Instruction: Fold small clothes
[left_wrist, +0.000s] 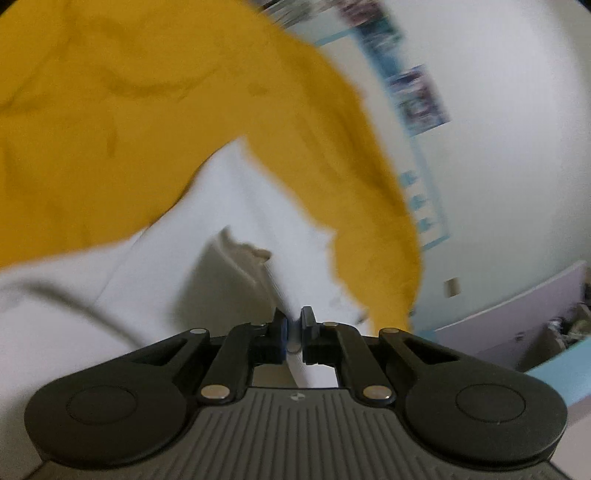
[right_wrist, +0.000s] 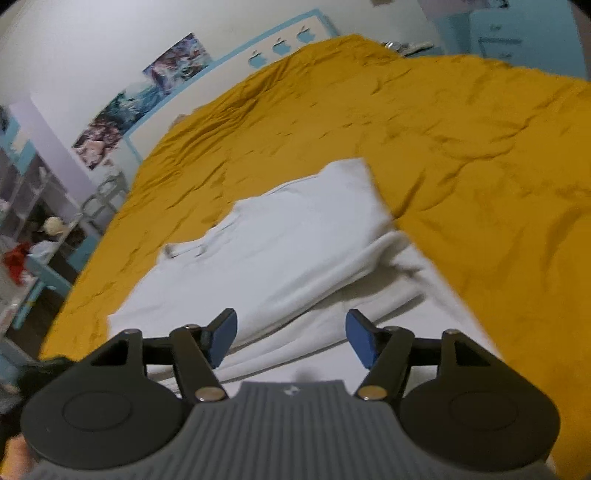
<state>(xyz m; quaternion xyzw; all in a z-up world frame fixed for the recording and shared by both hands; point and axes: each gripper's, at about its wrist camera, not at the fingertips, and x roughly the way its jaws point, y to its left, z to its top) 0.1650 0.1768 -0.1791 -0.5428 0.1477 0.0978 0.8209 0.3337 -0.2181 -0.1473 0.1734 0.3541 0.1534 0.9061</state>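
Note:
A white garment (right_wrist: 280, 251) lies partly folded on a mustard-yellow bedspread (right_wrist: 461, 155). In the left wrist view my left gripper (left_wrist: 294, 325) is shut on an edge of the white garment (left_wrist: 236, 206) and holds it lifted, the cloth hanging away from the fingers over the yellow bedspread (left_wrist: 110, 129). The view is tilted and blurred. In the right wrist view my right gripper (right_wrist: 291, 339) is open and empty, its blue pads (right_wrist: 221, 336) just above the garment's near folded edge.
A white wall with posters (right_wrist: 140, 99) and a blue band runs behind the bed. Shelves with clutter (right_wrist: 26, 236) stand at the left of the bed. A blue cabinet (right_wrist: 502, 33) is at the far right.

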